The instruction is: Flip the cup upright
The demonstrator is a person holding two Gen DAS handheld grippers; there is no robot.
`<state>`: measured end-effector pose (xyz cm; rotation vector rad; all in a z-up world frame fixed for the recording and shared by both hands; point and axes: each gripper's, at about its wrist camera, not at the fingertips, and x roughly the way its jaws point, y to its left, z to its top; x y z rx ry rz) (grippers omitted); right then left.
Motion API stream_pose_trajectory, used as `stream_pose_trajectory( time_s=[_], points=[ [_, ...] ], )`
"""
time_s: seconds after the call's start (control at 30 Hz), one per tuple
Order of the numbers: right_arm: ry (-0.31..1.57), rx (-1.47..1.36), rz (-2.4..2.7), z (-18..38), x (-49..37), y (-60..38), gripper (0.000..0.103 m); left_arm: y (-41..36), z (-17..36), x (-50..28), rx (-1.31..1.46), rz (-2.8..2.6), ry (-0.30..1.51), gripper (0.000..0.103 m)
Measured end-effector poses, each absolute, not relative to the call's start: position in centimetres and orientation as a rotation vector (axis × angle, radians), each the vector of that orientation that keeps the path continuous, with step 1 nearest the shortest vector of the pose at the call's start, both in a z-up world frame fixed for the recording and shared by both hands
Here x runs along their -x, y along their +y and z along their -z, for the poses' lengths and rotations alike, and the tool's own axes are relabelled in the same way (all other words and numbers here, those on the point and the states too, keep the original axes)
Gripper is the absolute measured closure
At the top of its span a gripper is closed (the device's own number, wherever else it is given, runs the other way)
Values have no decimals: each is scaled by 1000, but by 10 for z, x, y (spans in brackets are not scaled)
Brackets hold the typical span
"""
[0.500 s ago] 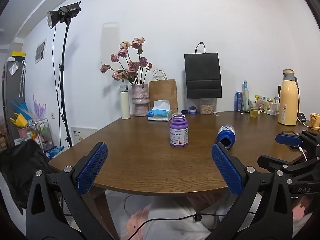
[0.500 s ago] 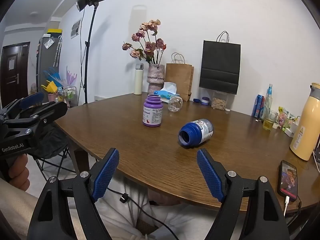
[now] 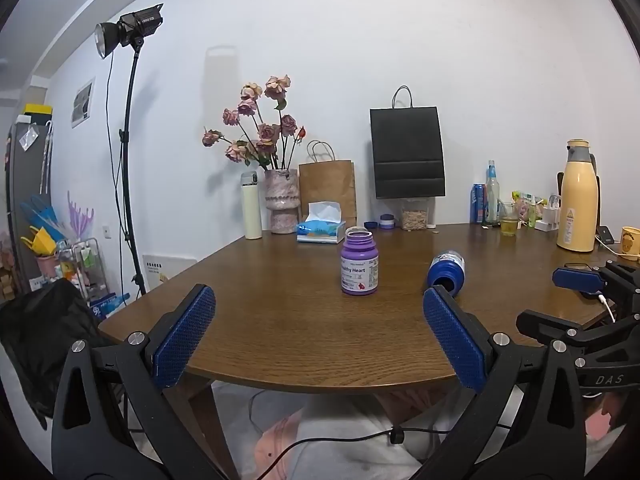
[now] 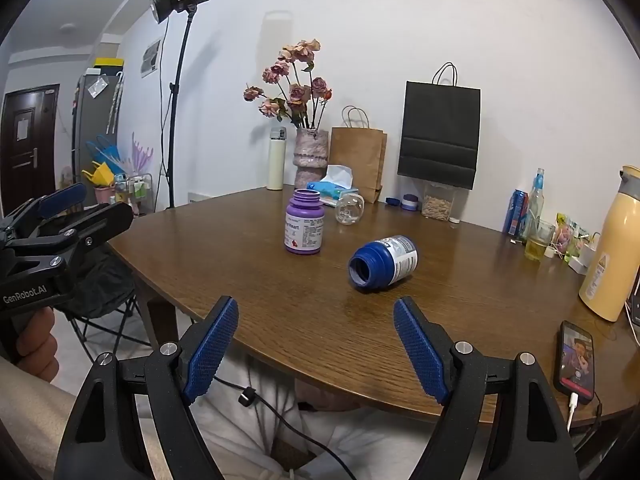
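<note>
Blue cup [image 4: 383,263] lies on its side mid-frame on the tabletop [image 4: 280,300], mouth toward the camera. Both grippers' fingers gape empty. Right gripper [image 4: 316,344] should straddle its body squarely before tipping.

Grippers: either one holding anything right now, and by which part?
Nothing held. Left gripper and right gripper are both open; the blue bottle lies untouched on the table.

Blue bottle [image 3: 447,272] sideways beside purple bottle [image 3: 359,263]
</note>
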<state>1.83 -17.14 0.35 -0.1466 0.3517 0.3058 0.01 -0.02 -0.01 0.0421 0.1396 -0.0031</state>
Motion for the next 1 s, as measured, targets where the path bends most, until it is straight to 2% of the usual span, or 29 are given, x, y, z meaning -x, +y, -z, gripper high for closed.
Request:
stream_pose_trajectory(
  time_s=[1.0],
  points=[
    [353,147,-307,-4,-17,-170,19,3,0,3,-40,7,141,0]
  ],
)
